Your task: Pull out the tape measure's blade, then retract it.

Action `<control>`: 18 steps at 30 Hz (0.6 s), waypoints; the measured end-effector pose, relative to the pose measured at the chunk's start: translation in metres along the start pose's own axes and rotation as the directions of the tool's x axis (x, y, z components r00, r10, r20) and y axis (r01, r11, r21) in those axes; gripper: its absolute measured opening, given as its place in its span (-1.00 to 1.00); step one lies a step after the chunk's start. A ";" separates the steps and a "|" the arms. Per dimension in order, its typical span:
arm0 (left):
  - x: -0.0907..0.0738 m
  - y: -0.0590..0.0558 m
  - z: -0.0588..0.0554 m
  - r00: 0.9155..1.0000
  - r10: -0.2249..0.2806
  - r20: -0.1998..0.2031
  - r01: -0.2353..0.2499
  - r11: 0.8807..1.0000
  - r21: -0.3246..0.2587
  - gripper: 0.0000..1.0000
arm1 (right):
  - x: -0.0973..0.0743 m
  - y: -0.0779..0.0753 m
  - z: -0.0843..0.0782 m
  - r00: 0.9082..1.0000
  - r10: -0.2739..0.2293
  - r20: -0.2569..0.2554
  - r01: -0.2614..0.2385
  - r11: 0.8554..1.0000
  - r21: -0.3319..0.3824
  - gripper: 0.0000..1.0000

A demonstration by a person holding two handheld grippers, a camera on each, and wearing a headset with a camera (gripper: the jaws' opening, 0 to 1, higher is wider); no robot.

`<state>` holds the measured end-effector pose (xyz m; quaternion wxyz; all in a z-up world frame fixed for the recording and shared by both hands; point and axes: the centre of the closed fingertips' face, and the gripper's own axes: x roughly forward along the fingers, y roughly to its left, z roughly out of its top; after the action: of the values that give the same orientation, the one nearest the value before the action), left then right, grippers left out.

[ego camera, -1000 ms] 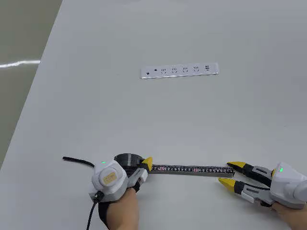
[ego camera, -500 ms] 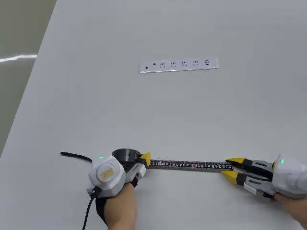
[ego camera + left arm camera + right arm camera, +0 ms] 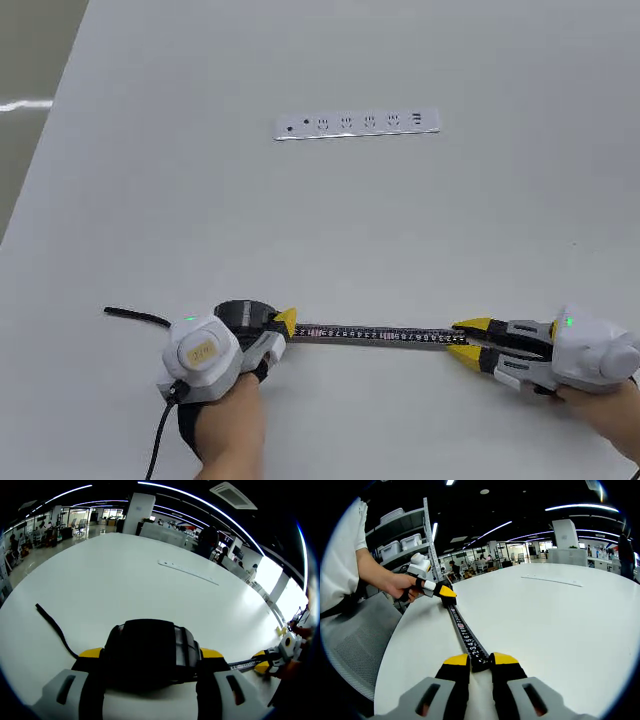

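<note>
So here's where we're at: our left gripper (image 3: pixel 274 333) has its jaws clamped around the black round tape measure case (image 3: pixel 150 647), which sits on the white tabletop (image 3: pixel 300 230) near its front edge. Our right gripper (image 3: pixel 480 661) is pinched down narrow on the tip of the dark metal blade with printed numbers (image 3: pixel 380 335). The blade lies stretched out flat along the table between the two.

Looks to us like the pull-out part is about done, or close to it, with retracting not yet started.

Tips for doing this bit well, as we see it:
- Line the right gripper up straight with the case mouth, so the blade doesn't twist or kink.
- Stay low, close to the table.
- Hold the case hard, since it'll probably want to slide.
- For the return, we'd walk the tip back instead of letting go, because a loose blade whips.

The white power strip (image 3: pixel 357 124) is well apart, so it's no bother.
</note>
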<state>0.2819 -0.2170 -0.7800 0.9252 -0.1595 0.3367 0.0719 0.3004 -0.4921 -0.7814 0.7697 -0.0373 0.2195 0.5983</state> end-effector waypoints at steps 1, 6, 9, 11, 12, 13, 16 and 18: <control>0.000 0.000 0.000 1.000 0.000 0.000 0.000 1.000 0.001 0.44 | 0.000 0.001 0.000 1.000 0.000 0.002 0.000 1.000 -0.003 -0.69; 0.000 0.000 0.000 1.000 0.001 -0.006 -0.001 1.000 -0.003 0.44 | 0.000 0.003 0.003 1.000 -0.005 0.010 0.005 1.000 0.002 -0.69; 0.000 0.000 0.000 1.000 0.003 -0.006 -0.003 1.000 -0.005 0.44 | 0.001 0.003 0.004 1.000 -0.006 0.011 0.006 1.000 0.002 -0.69; 0.001 0.001 0.000 1.000 0.007 -0.009 -0.007 1.000 -0.005 0.43 | 0.001 0.004 0.006 1.000 -0.008 0.009 0.008 1.000 -0.003 -0.69; 0.001 0.001 0.000 1.000 0.008 -0.010 -0.008 1.000 -0.006 0.43 | 0.001 0.005 0.007 1.000 -0.009 0.008 0.009 1.000 -0.006 -0.69; 0.001 0.001 0.000 1.000 0.009 -0.011 -0.010 1.000 -0.005 0.43 | 0.001 0.006 0.008 1.000 -0.010 0.007 0.010 1.000 -0.009 -0.69; 0.000 0.001 -0.001 1.000 0.011 -0.016 -0.011 1.000 -0.005 0.42 | 0.003 0.007 0.008 1.000 0.000 0.012 0.000 1.000 0.000 -0.69; 0.000 0.001 -0.001 1.000 0.012 -0.022 -0.012 1.000 -0.007 0.41 | 0.009 0.012 0.011 1.000 0.014 0.008 -0.013 1.000 -0.024 -0.70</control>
<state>0.2814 -0.2168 -0.7811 0.9205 -0.1614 0.3474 0.0769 0.2940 -0.4771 -0.7721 0.7660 -0.0427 0.2093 0.6063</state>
